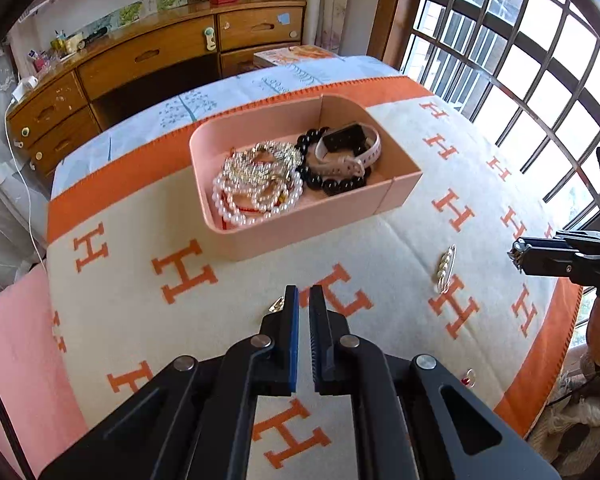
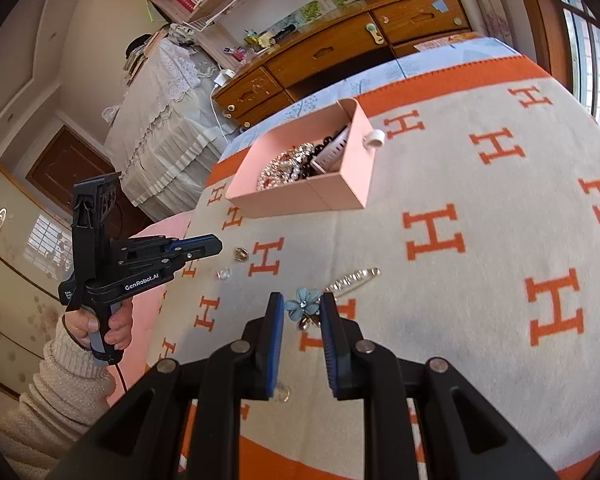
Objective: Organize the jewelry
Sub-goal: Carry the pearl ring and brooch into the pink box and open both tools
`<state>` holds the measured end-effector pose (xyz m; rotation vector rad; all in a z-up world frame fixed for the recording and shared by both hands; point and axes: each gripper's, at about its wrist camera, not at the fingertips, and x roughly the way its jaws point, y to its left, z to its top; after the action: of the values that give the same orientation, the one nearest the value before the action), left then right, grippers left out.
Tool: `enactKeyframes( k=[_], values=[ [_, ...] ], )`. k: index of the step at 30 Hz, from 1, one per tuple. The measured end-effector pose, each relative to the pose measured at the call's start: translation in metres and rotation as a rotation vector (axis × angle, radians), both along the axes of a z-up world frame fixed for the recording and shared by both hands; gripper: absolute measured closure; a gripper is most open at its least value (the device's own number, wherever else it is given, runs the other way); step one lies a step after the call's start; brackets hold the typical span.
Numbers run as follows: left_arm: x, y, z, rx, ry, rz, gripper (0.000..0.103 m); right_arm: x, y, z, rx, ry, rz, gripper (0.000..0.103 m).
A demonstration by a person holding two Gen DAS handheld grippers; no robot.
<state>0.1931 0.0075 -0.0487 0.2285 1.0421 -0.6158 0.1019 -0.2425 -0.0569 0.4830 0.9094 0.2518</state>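
A pink box (image 1: 236,246) (image 2: 348,184) on the orange-and-cream blanket holds pearl strands (image 1: 256,196), a black bead bracelet (image 1: 332,186) and a pink-strapped watch (image 1: 346,146). My left gripper (image 1: 304,300) is nearly shut and empty, just above the blanket; a small gold piece (image 1: 276,305) peeks out beside its left finger. My right gripper (image 2: 300,306) is open around a blue flower hair clip (image 2: 303,305) on the blanket, its pads not touching it. A pearl pin (image 1: 446,266) (image 2: 352,279) lies just beyond the clip.
Small loose pieces lie on the blanket: a ring (image 2: 241,253), a clear stone (image 2: 223,273), a red-stone ring (image 1: 469,376) and a white ring (image 2: 376,137) by the box. A wooden desk (image 1: 148,60) stands behind. A barred window (image 1: 520,60) is at right.
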Motion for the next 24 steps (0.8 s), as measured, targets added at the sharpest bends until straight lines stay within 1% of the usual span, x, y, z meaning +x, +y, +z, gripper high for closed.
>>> enactKeyframes(
  k=[4, 7, 12, 15, 17, 19, 20, 21, 22, 24],
  values=[
    [0.011, -0.014, 0.03, -0.026, -0.056, 0.0, 0.1, 0.03, 0.008, 0.027, -0.052, -0.051, 0.011, 0.085],
    [0.021, -0.023, 0.045, -0.039, -0.071, 0.01, 0.1, 0.054, 0.009, 0.037, -0.054, -0.051, 0.009, 0.085],
    [0.027, -0.029, 0.047, -0.025, -0.072, 0.035, 0.1, 0.092, 0.018, 0.046, -0.096, -0.059, 0.009, 0.085],
    [0.032, -0.025, 0.044, -0.025, -0.061, 0.071, 0.099, 0.116, 0.021, 0.042, -0.099, -0.033, 0.006, 0.084],
    [0.037, -0.022, 0.04, -0.024, -0.048, 0.091, 0.093, 0.13, 0.022, 0.036, -0.098, 0.005, -0.002, 0.084],
    [0.038, -0.018, 0.037, -0.012, -0.056, 0.112, 0.075, 0.141, 0.024, 0.029, -0.116, 0.048, -0.005, 0.082],
    [0.039, -0.016, 0.035, -0.007, -0.059, 0.119, 0.07, 0.141, 0.025, 0.025, -0.12, 0.057, -0.003, 0.08],
    [0.038, -0.014, 0.034, -0.006, -0.061, 0.123, 0.062, 0.142, 0.025, 0.023, -0.126, 0.064, -0.004, 0.08],
    [0.038, -0.012, 0.033, -0.008, -0.062, 0.127, 0.059, 0.142, 0.025, 0.021, -0.132, 0.07, -0.004, 0.079],
    [0.037, -0.007, 0.03, -0.008, -0.056, 0.133, 0.059, 0.141, 0.024, 0.019, -0.13, 0.076, -0.007, 0.076]
  ],
)
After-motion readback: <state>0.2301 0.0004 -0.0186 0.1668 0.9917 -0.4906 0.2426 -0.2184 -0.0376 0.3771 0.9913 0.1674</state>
